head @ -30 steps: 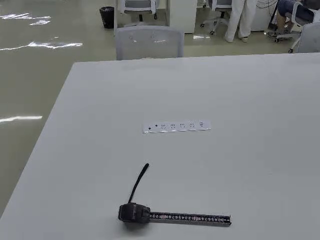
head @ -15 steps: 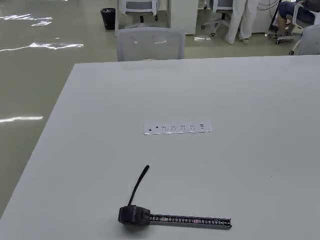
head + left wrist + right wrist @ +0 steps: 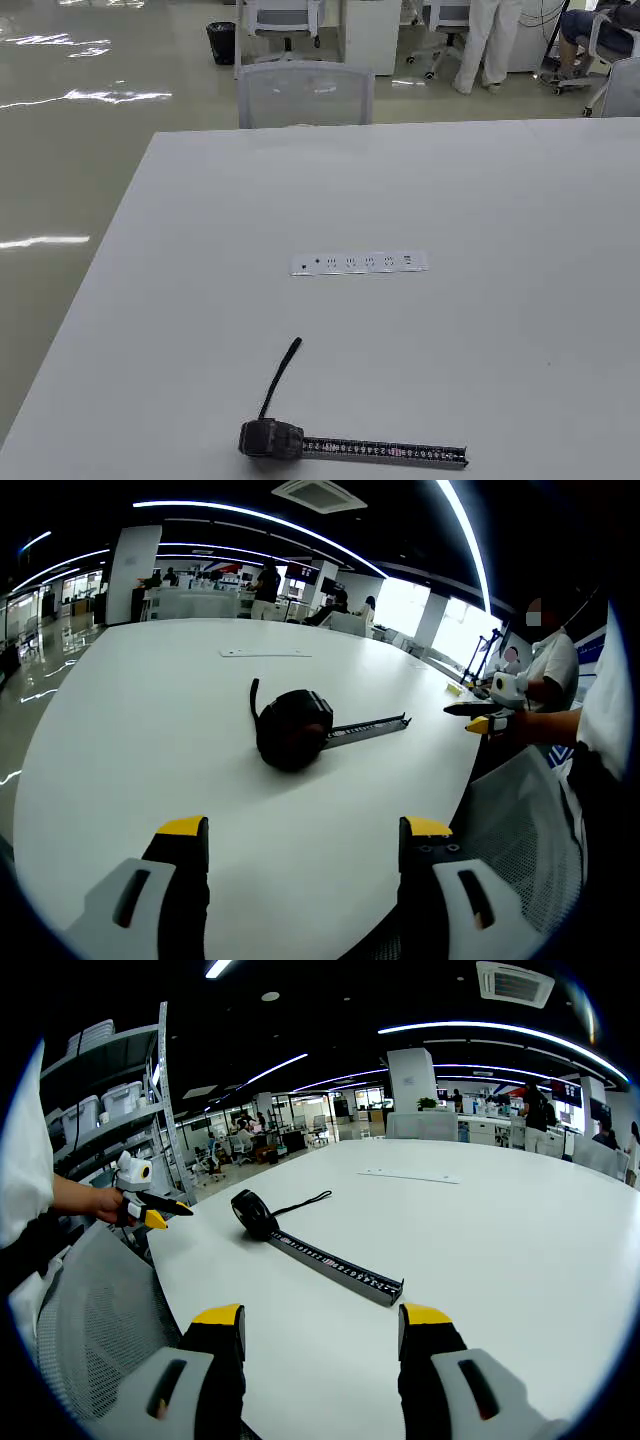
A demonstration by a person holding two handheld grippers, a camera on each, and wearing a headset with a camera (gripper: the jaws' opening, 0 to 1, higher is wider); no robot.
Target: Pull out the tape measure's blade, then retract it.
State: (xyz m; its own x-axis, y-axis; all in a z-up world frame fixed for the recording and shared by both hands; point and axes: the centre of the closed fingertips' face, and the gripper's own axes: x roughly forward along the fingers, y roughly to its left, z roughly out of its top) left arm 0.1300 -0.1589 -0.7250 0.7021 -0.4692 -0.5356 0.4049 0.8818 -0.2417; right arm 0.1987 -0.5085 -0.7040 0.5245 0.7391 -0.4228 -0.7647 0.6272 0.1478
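Apart — left gripper [image 3: 305, 827], right gripper [image 3: 322, 1314], tape measure [image 3: 270, 439], blade [image 3: 385, 452] out, seemingly flat

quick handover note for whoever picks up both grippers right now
Left gripper: open, empty, held off the near edge of the table, pointing at the tape measure.
Right gripper: open, empty, pointing at the free end of the blade.
Tape measure lies near the table's front edge, untouched by either gripper. Blade is out, flat on the table.
Done: blade pulled out.
Left: retract it; probably steady the case with the left gripper first.
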